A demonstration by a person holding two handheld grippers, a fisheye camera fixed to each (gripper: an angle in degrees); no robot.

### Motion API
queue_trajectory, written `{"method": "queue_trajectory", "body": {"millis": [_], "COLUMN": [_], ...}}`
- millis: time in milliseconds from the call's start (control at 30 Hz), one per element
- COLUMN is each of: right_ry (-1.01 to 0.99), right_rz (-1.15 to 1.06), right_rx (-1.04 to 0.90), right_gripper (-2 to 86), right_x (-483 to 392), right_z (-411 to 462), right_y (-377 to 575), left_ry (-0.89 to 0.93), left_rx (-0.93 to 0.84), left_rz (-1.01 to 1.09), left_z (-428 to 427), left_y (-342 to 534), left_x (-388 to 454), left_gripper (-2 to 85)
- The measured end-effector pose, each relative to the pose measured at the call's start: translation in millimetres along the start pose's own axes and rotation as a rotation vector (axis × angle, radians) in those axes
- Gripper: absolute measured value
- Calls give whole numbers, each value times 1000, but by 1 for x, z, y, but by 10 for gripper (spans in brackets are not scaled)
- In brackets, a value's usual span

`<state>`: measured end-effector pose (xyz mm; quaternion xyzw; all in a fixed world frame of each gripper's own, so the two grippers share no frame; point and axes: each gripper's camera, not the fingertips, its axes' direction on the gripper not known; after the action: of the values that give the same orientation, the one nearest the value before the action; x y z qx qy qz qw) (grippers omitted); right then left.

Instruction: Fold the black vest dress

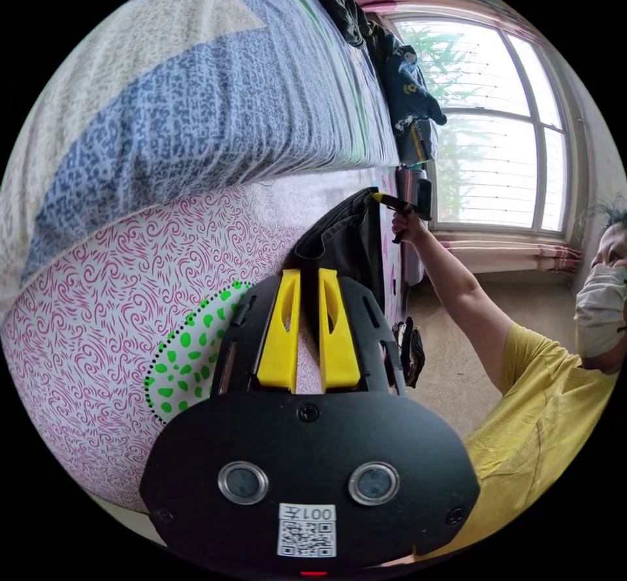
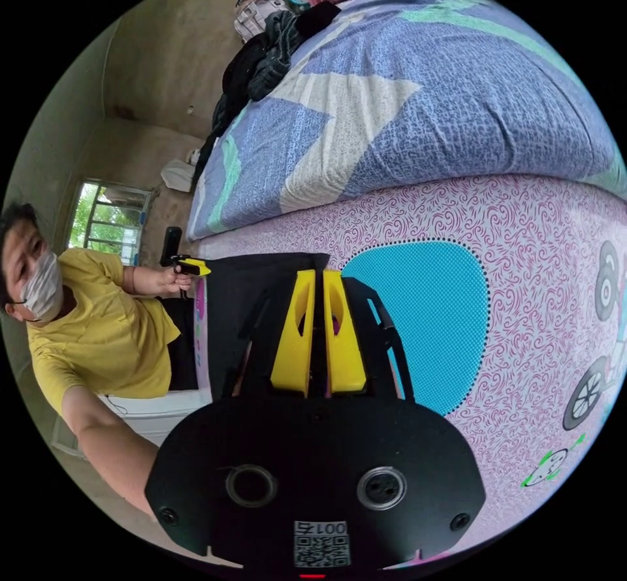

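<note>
Black vest dress (image 1: 346, 241) hangs stretched against the side of the bed, its top edge level with the mattress edge, held at two corners. In the left gripper view, the left gripper (image 1: 308, 281) has its yellow fingers (image 1: 282, 333) nearly together, with dark cloth at their tips; whether both press on it I cannot tell. In the right gripper view, the right gripper (image 2: 318, 281) has its fingers almost touching, the dress edge running between them. The fabric looks light, soft and limp, sagging between the holds, so the corners and hem are the sensible places to grip. Beside the dress, the mattress (image 2: 522, 228) wears a pink swirl-print sheet; above it lies a blue and cream quilt (image 2: 405, 104).
</note>
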<state>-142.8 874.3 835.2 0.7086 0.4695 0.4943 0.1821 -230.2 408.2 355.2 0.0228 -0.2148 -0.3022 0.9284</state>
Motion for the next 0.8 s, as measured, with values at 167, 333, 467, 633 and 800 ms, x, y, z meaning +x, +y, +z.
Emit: {"method": "queue_trajectory", "body": {"millis": [167, 333, 467, 633, 800], "right_ry": [79, 121, 118, 118, 132], "right_rz": [-17, -40, -55, -75, -84], "right_rx": [-23, -48, -49, -48, -54], "right_gripper": [11, 9, 9, 9, 9], "right_x": [-16, -33, -45, -61, -72], "right_z": [-1, -4, -10, -15, -19], "right_y": [-6, -12, -14, -11, -8], "left_ry": [-10, -6, -11, -16, -22], "left_rx": [5, 12, 14, 15, 19], "left_rz": [0, 20, 53, 93, 122], "left_z": [3, 3, 3, 3, 3], "left_y": [2, 5, 8, 11, 14], "left_x": [0, 2, 6, 13, 15], "left_gripper": [-9, -10, -10, -10, -10]}}
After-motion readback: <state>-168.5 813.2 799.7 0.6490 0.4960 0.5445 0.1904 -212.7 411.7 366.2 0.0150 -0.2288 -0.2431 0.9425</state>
